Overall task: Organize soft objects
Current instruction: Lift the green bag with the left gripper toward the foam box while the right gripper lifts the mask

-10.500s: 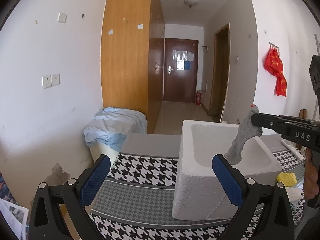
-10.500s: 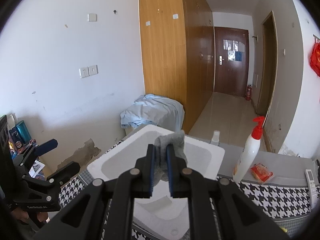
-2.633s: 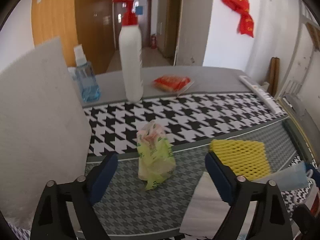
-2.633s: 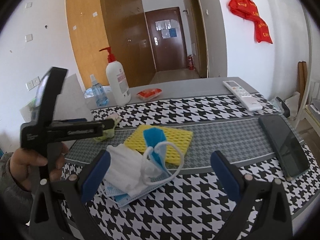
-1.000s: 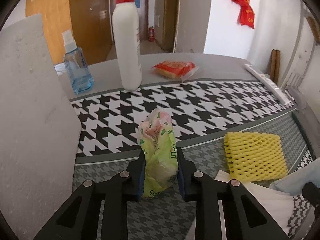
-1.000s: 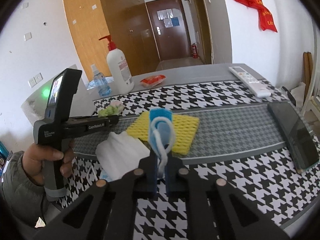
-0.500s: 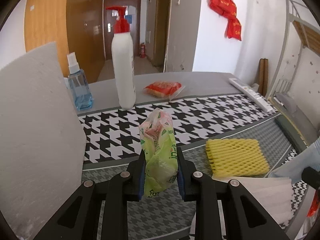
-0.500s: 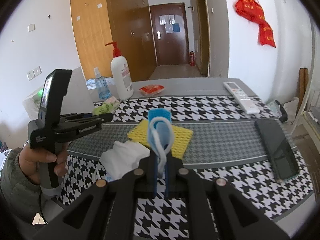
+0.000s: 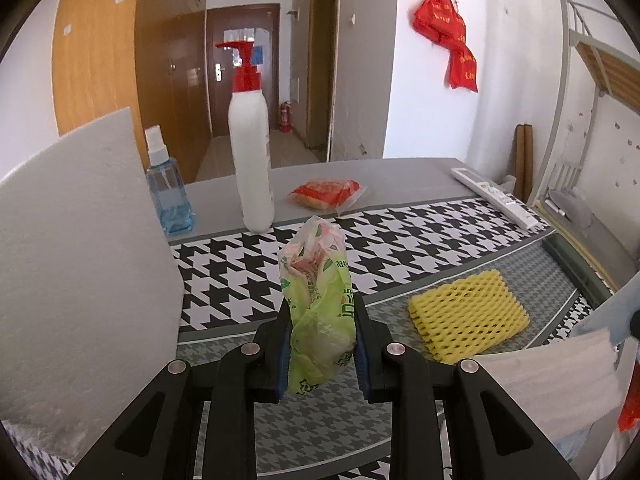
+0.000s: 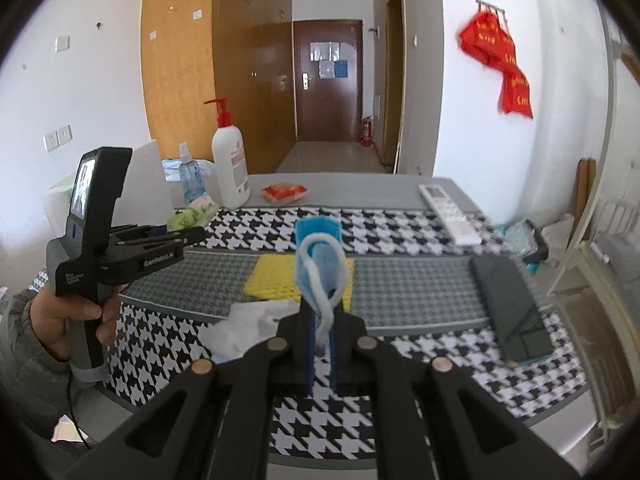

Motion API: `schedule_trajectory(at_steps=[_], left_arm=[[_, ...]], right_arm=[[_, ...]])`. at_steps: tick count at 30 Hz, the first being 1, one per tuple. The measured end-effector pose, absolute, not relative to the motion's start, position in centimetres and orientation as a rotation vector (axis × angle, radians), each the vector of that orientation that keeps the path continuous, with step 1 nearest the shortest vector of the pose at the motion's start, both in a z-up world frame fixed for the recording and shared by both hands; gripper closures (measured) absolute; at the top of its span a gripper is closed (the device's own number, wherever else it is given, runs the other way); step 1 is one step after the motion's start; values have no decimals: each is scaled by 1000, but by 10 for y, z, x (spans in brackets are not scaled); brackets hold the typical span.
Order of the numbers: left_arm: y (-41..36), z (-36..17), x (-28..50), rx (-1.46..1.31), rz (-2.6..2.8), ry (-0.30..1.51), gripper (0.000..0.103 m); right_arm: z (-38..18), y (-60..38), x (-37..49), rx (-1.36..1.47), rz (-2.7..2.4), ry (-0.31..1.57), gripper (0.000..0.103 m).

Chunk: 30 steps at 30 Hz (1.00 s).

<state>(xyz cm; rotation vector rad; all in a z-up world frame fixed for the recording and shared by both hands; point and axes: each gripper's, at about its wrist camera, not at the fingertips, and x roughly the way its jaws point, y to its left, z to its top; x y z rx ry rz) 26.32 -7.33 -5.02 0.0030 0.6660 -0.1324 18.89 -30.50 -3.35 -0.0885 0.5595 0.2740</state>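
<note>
White walls, a wooden wardrobe and a hallway with a dark door lie behind the desk (image 10: 400, 280), which is covered in a black-and-white houndstooth cloth.

**Grip state.** The left gripper (image 9: 322, 344) is clenched on a crumpled green plastic bag (image 9: 318, 300), which stands up between its blue pads, clear of the cloth. The right gripper (image 10: 320, 344) is pinched fully together on a blue face mask (image 10: 318, 264); its white ear loop hangs down between the fingers.

**Step in hand.** Both soft items appear lifted and ready to carry. The white foam box (image 9: 80, 260) at the desk's left edge is the likely destination, though its opening is not visible from here.

1. Keep both grips firm; the bag is slippery and the mask is held by a thin fold.
2. Carry high enough to clear the box wall, which rises just beside the left gripper.
3. Watch the hanging loop so that it does not snag.

**Edges and open room.**
- Along the far edge stand a white pump bottle (image 9: 250, 160), a blue spray bottle (image 9: 168, 192) and a red packet (image 9: 326, 196); route in front of them.
- A yellow foam net (image 9: 468, 320) and white tissue (image 10: 248, 328) lie mid-desk, near the front edge.
- A remote (image 10: 448, 214) and a dark phone (image 10: 512, 312) lie toward the right edge, well apart from the path.
- The grey band of cloth between the grippers and the box is open.
</note>
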Motion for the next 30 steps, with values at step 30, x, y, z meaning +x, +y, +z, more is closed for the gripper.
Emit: schedule_trajectory(at_steps=[30], left_arm=[[-72,-1,186,15,-109,518,76]], right_arm=[[8,-316,164,-49,271,394,95]])
